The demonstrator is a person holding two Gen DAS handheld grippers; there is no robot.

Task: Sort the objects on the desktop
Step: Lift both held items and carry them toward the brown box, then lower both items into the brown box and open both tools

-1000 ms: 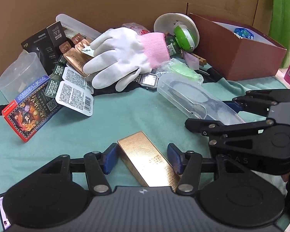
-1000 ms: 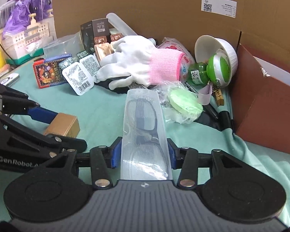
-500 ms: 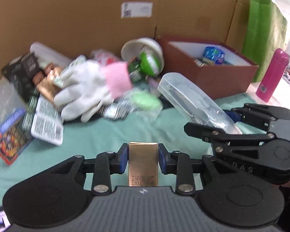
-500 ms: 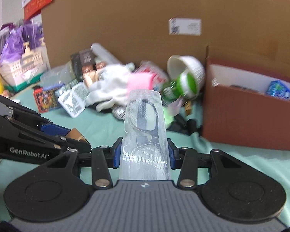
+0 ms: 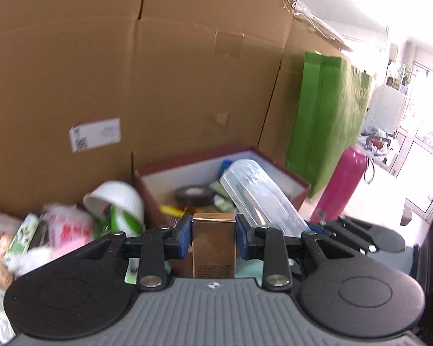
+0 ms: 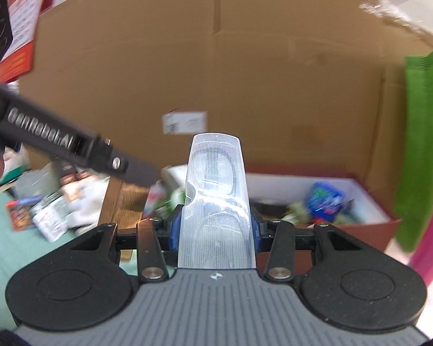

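My left gripper point(image 5: 213, 238) is shut on a small gold box point(image 5: 214, 245), held upright between its blue pads and lifted off the table. My right gripper point(image 6: 215, 227) is shut on a clear plastic glasses case point(image 6: 216, 201) with dark glasses inside; the same glasses case point(image 5: 262, 199) shows in the left wrist view, reaching over the red-brown storage box point(image 5: 285, 173). That storage box point(image 6: 369, 225) holds a tape roll point(image 5: 194, 194), a blue packet point(image 6: 323, 199) and other small items. The left gripper's arm point(image 6: 72, 147) crosses the right wrist view at the left, with the gold box point(image 6: 124, 201) below it.
A tall cardboard wall point(image 5: 158, 86) stands behind everything. A white bowl point(image 5: 118, 199), a white glove with pink cuff point(image 5: 69, 230), packets and a card box point(image 6: 20, 213) lie cluttered on the teal cloth at the left. A pink bottle point(image 5: 343, 184) and green bag point(image 5: 326, 115) stand right.
My left gripper closed on the gold box and lifted it off the cloth. Both grippers rose and swung right toward the red-brown box, the right one still carrying the glasses case.
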